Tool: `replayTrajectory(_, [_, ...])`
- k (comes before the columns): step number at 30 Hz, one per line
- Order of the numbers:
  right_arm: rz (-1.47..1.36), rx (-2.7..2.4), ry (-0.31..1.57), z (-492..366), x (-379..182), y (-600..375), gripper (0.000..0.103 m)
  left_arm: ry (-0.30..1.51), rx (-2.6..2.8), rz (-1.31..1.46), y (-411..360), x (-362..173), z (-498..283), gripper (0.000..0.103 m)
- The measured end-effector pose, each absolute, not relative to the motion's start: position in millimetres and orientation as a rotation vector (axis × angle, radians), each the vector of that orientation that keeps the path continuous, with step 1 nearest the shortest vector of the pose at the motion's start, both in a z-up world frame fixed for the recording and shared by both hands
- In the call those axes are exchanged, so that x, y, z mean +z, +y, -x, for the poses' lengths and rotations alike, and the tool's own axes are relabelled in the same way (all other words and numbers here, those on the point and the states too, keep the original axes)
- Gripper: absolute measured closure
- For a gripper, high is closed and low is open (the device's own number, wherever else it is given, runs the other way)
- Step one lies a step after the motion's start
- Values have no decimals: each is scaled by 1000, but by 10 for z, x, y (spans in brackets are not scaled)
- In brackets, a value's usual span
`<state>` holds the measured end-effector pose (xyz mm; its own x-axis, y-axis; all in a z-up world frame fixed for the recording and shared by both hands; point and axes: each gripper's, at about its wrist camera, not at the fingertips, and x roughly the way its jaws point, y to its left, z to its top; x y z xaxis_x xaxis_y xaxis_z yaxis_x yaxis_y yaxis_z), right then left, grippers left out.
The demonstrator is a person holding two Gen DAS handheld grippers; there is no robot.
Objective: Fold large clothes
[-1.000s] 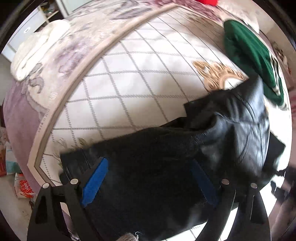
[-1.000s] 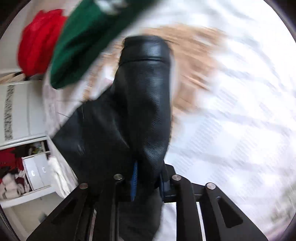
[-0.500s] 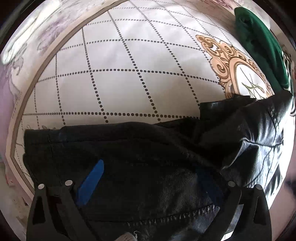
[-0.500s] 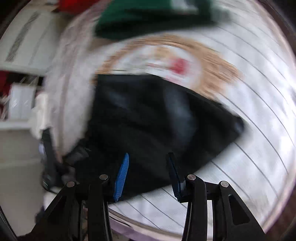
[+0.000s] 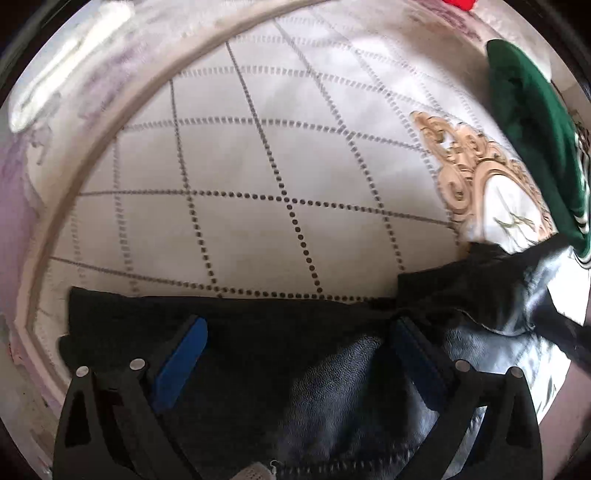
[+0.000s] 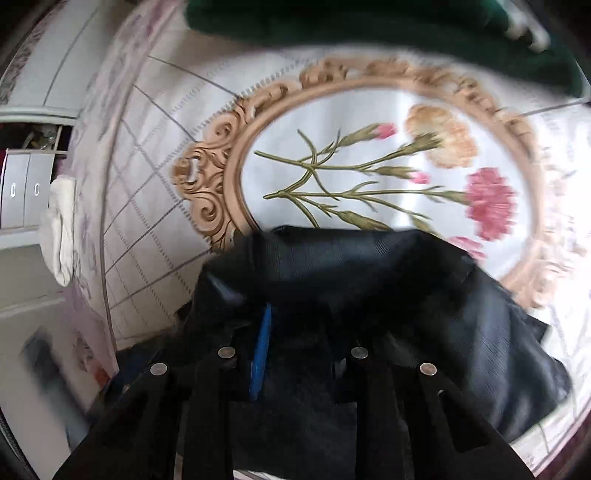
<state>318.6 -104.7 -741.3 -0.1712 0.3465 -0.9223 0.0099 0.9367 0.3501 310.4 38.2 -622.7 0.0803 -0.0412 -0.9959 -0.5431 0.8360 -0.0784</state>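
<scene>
A black leather garment [image 5: 332, 369] lies bunched on a white quilted bedspread [image 5: 240, 184] with a gold floral medallion. My left gripper [image 5: 299, 328] is open, its blue-padded fingers [image 5: 184, 350] spread wide just above the garment. In the right wrist view the garment [image 6: 369, 277] covers the lower middle. My right gripper [image 6: 295, 325] has its fingers close together with black fabric bunched between them; one blue pad [image 6: 260, 354] shows, the other is hidden by fabric.
A folded green garment [image 5: 532, 129] lies at the far right of the bed, also along the top of the right wrist view [image 6: 369, 26]. A white folded cloth [image 6: 61, 229] sits at the bed's left edge. Drawers [image 6: 22, 188] stand beyond.
My right gripper was open over the garment half a second ago and is now closed on its fabric. The left gripper stays open, shifted slightly over the garment.
</scene>
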Motion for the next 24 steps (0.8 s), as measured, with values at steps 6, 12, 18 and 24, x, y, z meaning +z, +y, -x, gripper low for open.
replayTrajectory(6, [-165, 456, 1789, -2829, -7319, -725, 77, 1446, 374, 521, 416, -6277, -3054, 0])
replayTrajectory(12, [-110, 335, 1918, -2907, -7672, -568, 92, 1454, 377, 507, 346, -6225, -3064, 0])
replayTrajectory(18, [-422, 295, 1785, -2704, -7210, -1435, 76, 1412, 339, 408, 67, -5705, -2919, 0])
replayTrajectory(24, [-713, 32, 1640, -2024, -7061, -2770, 34, 1477, 306, 408, -284, -5882, -3005, 0])
